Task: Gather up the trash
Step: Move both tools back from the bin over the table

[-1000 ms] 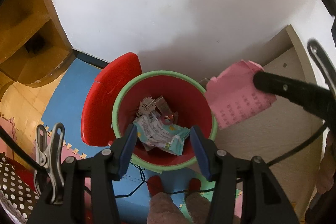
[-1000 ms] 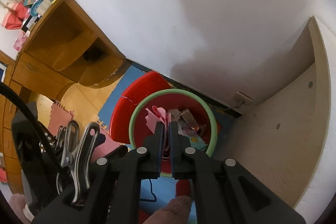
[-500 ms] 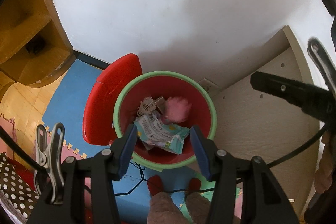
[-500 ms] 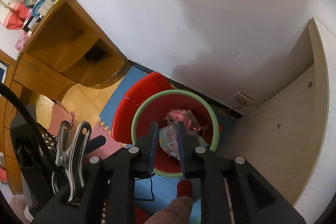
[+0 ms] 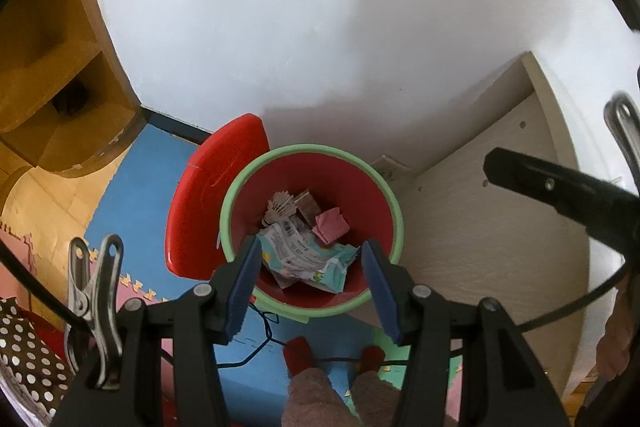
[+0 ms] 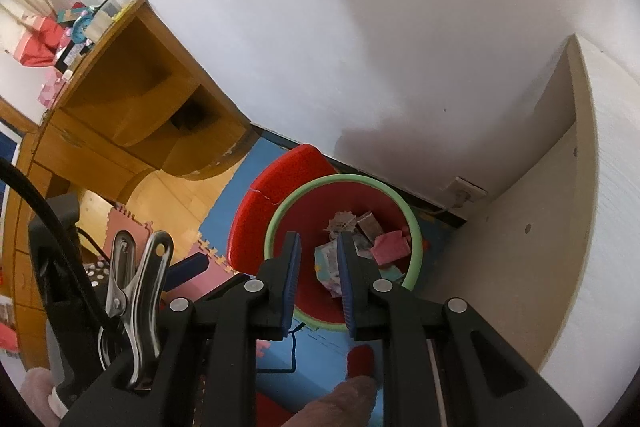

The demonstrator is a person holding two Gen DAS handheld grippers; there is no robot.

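The left gripper [image 5: 310, 279] is held above a red bin [image 5: 372, 187] with a green rim, its jaws set wide apart with nothing between them. Beyond the jaw tips, at the bottom of the bin, a pale blue wrapper [image 5: 308, 261] is seen, with a piece of pink paper [image 5: 330, 227] lying on the trash just past it and white scraps [image 5: 282, 209] behind. A red lid [image 5: 212, 203] stands open to the left of the jaws, against the white wall [image 5: 300, 27].

The right gripper [image 6: 318, 279] is also held over the bin [image 6: 304, 227], its jaws narrow but parted and empty. The pink paper [image 6: 390, 245] is seen to the right of its jaws, inside the bin. A pale board [image 6: 520, 247] stands further right.
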